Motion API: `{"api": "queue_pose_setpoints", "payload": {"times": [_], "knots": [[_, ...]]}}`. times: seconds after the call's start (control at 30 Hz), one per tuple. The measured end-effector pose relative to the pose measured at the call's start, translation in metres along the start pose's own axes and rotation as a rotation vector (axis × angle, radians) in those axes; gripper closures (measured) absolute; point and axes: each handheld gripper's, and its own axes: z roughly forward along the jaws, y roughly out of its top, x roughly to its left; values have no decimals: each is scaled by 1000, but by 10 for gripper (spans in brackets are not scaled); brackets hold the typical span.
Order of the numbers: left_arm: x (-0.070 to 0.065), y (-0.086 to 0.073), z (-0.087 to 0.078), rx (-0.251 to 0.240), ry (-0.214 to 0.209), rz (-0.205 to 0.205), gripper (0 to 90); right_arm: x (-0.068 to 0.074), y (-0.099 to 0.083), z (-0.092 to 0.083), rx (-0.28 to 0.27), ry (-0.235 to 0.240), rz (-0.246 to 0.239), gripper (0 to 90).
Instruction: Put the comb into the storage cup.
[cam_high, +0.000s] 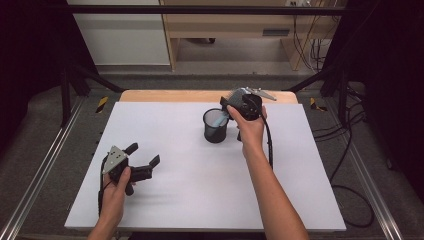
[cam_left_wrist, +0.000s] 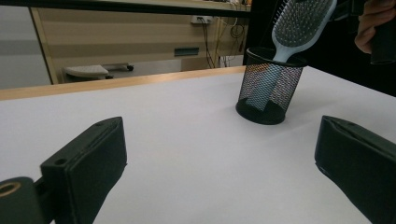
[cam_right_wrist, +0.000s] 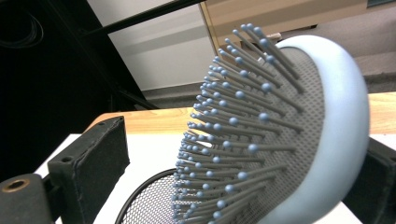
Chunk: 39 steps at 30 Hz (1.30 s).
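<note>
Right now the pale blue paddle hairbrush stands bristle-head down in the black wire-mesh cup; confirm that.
Wrong end. The pale blue paddle hairbrush stands handle down in the black wire-mesh cup, its bristle head sticking out above the rim, as the left gripper view shows.

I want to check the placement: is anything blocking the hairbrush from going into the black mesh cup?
Nothing visible blocks it. The hairbrush already stands with its handle inside the mesh cup, its head leaning out over the rim.

No readable text, label, brand, number or sign appears on anything in these views.
</note>
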Motion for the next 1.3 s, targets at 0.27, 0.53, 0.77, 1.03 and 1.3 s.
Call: {"api": "queue_pose_setpoints", "payload": {"times": [0.27,0.53,0.77,1.03,1.3], "knots": [[5,7,-12,-25,27,25,20,3,-1,-2,12,-9,-43,58],[14,9,-30,-38,58,37,18,5,-1,-3,11,-13,-70,58],[22,9,-47,-64,81,23,17,4,2,-7,4,-14,-83,58],[28,6,-45,-55,95,7,17,3,6,-16,-16,-14,-118,50],[30,5,-45,-54,101,7,17,3,9,-25,-38,-16,-178,41]]}}
